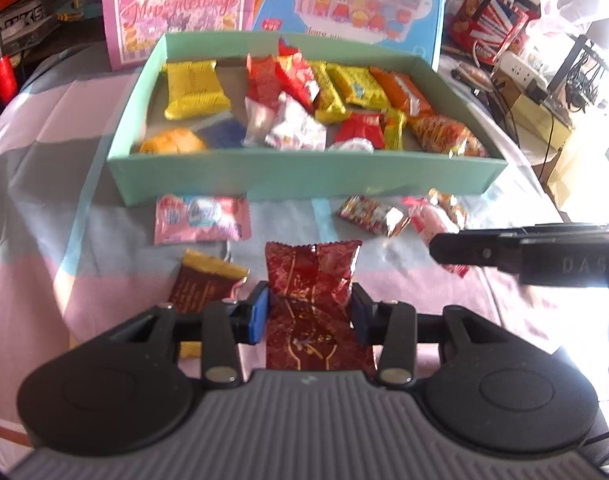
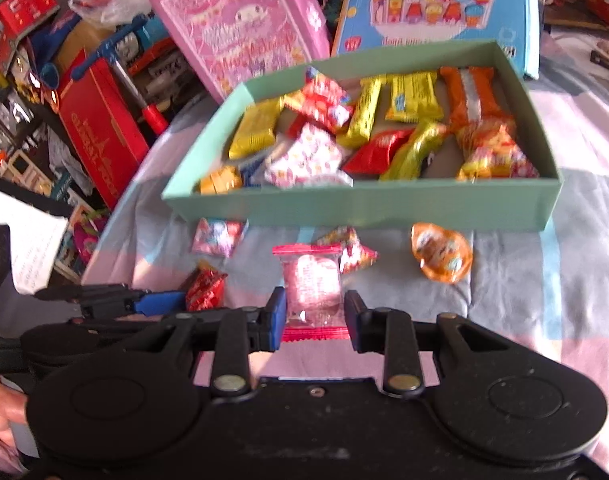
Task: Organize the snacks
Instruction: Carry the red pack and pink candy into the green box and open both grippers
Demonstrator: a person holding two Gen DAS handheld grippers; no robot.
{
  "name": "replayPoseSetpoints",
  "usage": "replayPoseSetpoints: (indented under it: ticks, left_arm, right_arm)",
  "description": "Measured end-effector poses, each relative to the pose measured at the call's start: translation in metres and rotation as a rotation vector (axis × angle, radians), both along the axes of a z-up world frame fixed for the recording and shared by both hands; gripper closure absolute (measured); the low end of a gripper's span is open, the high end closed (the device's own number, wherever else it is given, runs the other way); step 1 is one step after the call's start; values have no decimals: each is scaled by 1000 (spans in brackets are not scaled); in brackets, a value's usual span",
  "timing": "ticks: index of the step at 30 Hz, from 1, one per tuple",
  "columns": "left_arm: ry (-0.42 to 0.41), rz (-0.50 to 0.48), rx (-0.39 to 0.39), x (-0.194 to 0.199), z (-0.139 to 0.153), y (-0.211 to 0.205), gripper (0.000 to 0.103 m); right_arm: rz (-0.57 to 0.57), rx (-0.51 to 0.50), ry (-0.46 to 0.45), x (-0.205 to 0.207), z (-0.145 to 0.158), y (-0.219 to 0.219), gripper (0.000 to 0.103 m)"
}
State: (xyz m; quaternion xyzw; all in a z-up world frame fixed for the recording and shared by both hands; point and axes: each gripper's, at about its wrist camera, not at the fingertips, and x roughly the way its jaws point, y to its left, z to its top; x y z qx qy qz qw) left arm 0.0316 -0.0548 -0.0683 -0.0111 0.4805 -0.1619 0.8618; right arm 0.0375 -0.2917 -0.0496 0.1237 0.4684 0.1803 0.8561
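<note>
A mint-green box (image 1: 304, 178) (image 2: 364, 204) holds several snack packets. In the left wrist view my left gripper (image 1: 309, 314) is shut on a dark red patterned packet (image 1: 312, 276), its blue pads pressing both sides. In the right wrist view my right gripper (image 2: 314, 314) straddles a pink clear-wrapped packet (image 2: 312, 284); the right pad stands slightly off it, so the grip is unclear. Loose on the cloth: a pink packet (image 1: 202, 220), a brown and yellow packet (image 1: 206, 284), a small red packet (image 1: 370, 214) and an orange packet (image 2: 442, 252).
A pink birthday box (image 1: 176, 4) and a blue toy box (image 1: 364, 4) stand behind the green box. Clutter lies past the table's left edge (image 2: 100, 128) and right edge (image 1: 544, 80). The right gripper's body (image 1: 524, 254) reaches in from the right.
</note>
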Motion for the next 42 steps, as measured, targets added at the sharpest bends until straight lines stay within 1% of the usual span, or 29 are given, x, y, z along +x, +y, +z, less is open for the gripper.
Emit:
replayPoseSetpoints:
  ticks: [5,9,12,16,23,31,33,34,35,36,37,38,39,41,42]
  left_arm:
    - [-52,-9,-12,18,21,-7,62]
    - [-105,-7,-20,46,39,-17,62]
    - [-125,-9,-23,69,48,-26,62]
    - [-130,-13,-22,97,50,-40,62]
    - [-120,-16,-6,134,44,-57,62]
    - [-103,-31,9,157,32,-71,62]
    - [-105,-29,27,159,30,-74,61]
    - [-114,-25,42,159,29,-75,52]
    - [-118,-16,56,159,29,-76,29]
    - [-124,1,66,158,29,-75,18]
    - [-137,20,74,156,31,-74,5]
    - [-156,38,80,153,33,-73,1]
    - [-166,48,81,151,35,-71,0]
    - [-161,58,72,148,38,-67,0]
    - [-156,63,65,146,39,-65,0]
  right_arm:
    - [-75,15,-56,17,23,-20,73]
    - [-140,12,-98,36,40,-36,73]
    - [-168,6,-109,52,46,-44,73]
    - [-203,12,-91,74,44,-52,73]
    - [-230,11,-37,102,28,-56,73]
    - [-243,8,-15,113,18,-62,72]
    - [-242,3,-10,115,16,-63,70]
    - [-246,-1,-11,115,16,-63,66]
    - [-252,1,-12,115,16,-64,49]
    - [-260,9,-15,115,17,-66,37]
    - [-271,13,-26,113,19,-67,19]
    - [-280,11,-46,111,22,-68,12]
    - [-282,8,-63,109,25,-68,11]
    - [-289,4,-77,107,29,-69,0]
    - [-296,4,-81,106,31,-69,0]
